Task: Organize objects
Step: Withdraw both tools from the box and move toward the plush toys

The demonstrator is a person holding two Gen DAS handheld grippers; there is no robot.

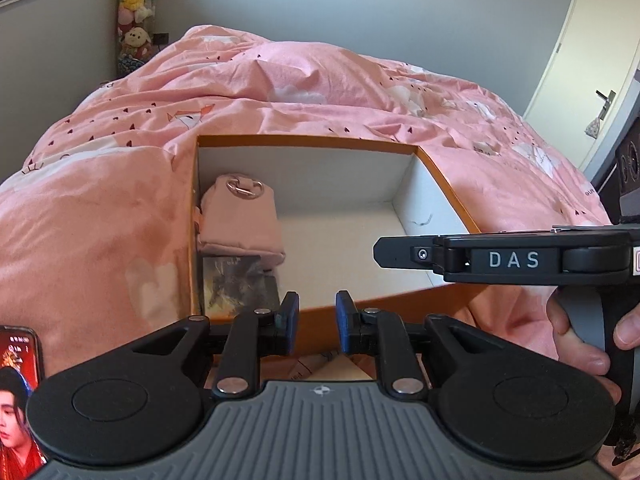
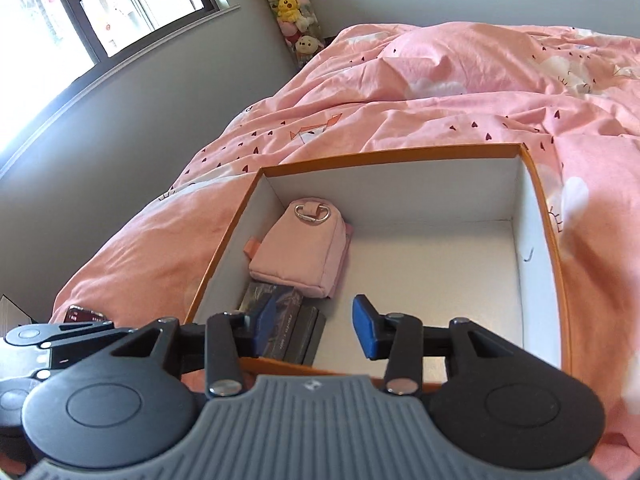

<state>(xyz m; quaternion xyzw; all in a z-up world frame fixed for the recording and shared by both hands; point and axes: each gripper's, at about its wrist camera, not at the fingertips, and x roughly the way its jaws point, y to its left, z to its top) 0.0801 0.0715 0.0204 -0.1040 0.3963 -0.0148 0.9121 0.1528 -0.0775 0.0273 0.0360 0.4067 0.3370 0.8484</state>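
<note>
Lettering "DAS" is showing in white on the side of the right gripper (image 1: 380, 254), seen in profile from the left wrist camera; a hand (image 1: 580, 344) is wrapping its grey handle. No other text is legible: spine print on the dark card box (image 2: 280, 320) is too blurred, and the phone (image 1: 18, 396) at the lower left edge is showing only a picture with tiny unreadable characters.

Counts: one orange-rimmed box (image 2: 400, 151) with white walls is sitting on the pink duvet (image 1: 320, 92). Two items are lying inside it, both along its left wall: one pink pouch (image 2: 298, 248) with one metal ring on top, toward the far end, and the dark card box just in front of it, at the near corner, touching the pouch edge. Rest of the box floor is bare.

Left gripper (image 1: 317, 326): blue pads are standing a narrow gap apart, nothing between them, hovering at the near rim of the box.

Right gripper (image 2: 312, 330): jaws are spread moderately, nothing pinched, hanging over the near rim with the card box behind the left pad.

One column of stacked plush toys (image 1: 136, 12) is standing in the room corner.
</note>
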